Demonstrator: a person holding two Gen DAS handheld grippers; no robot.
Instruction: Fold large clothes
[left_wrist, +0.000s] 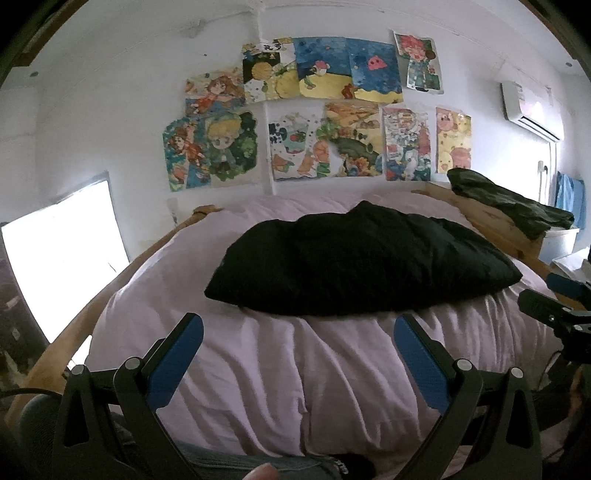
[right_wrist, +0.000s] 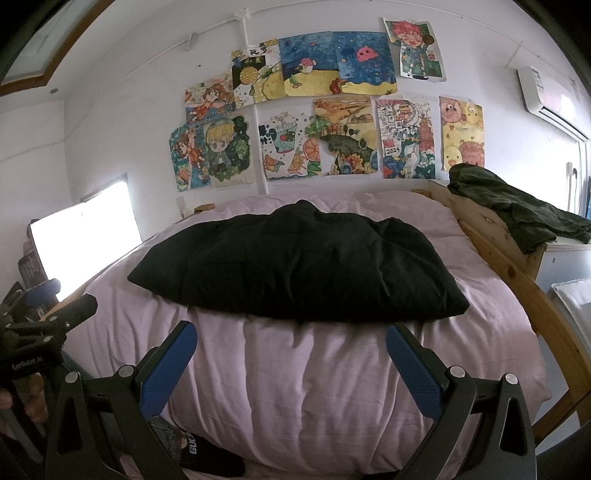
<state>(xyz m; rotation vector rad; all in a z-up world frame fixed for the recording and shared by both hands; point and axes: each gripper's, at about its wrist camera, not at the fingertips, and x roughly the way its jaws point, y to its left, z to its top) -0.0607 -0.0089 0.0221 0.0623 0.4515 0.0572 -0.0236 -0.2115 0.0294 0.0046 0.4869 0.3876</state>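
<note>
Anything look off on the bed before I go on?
Nothing much. The black garment lies folded on the pink cover, both tongs open and clear of it. A dark green garment is draped over the wooden bed end.

Garment (right_wrist: 299, 266): plain black. Bed cover (right_wrist: 295, 387): pale lilac; gripper pads (right_wrist: 168, 373): blue, dotted texture. Far wall drawings (right_wrist: 317, 107): multicoloured.

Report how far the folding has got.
Done, by the look of it: the black garment lies on the pink bedsheet as a compact folded bundle. In hand: nothing; the left gripper and right gripper hover open and empty. Possibly left: the dark green garment draped unfolded on the wooden bed frame.
</note>
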